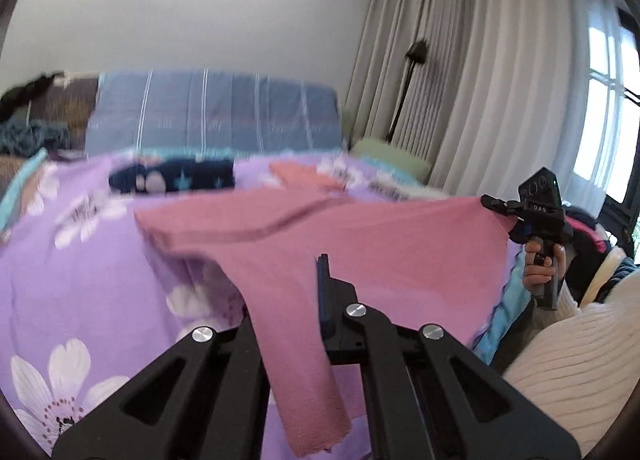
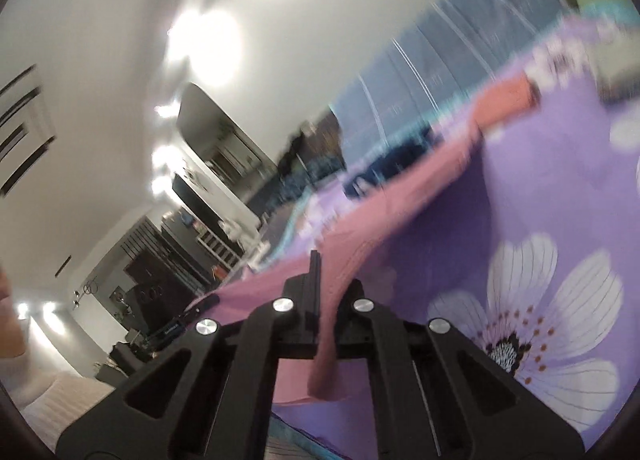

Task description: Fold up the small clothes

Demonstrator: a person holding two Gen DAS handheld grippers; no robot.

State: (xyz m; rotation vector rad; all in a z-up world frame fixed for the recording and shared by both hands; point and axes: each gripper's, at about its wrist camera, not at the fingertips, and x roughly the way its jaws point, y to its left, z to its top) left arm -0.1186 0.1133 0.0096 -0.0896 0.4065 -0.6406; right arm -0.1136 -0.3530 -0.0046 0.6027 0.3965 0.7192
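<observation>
Left wrist view: left gripper (image 1: 325,280) pinching the near edge of the pink garment (image 1: 360,236), spread above the purple floral bedspread (image 1: 72,272); right gripper (image 1: 496,204) at 3 o'clock, clamped on its far corner. Right wrist view: right gripper (image 2: 320,280) pinching the garment, cloth trailing toward 1 o'clock. Step: lifting for a fold; next, carry the edge across evenly.

The left tongs (image 1: 320,280) are clamped tight, jaws together on a fold of the pink garment (image 1: 360,244), and point a little below level. The right tongs (image 1: 490,202) are likewise closed, pinching the garment's far corner; in the left wrist view they sit out to the right, held up by the person's right hand (image 1: 540,268) wrapped around the handle, with a cream ribbed sleeve (image 1: 568,340) behind it. In the right wrist view, the right tongs (image 2: 316,276) are rolled so the room looks tilted, cloth trapped between the pads.
</observation>
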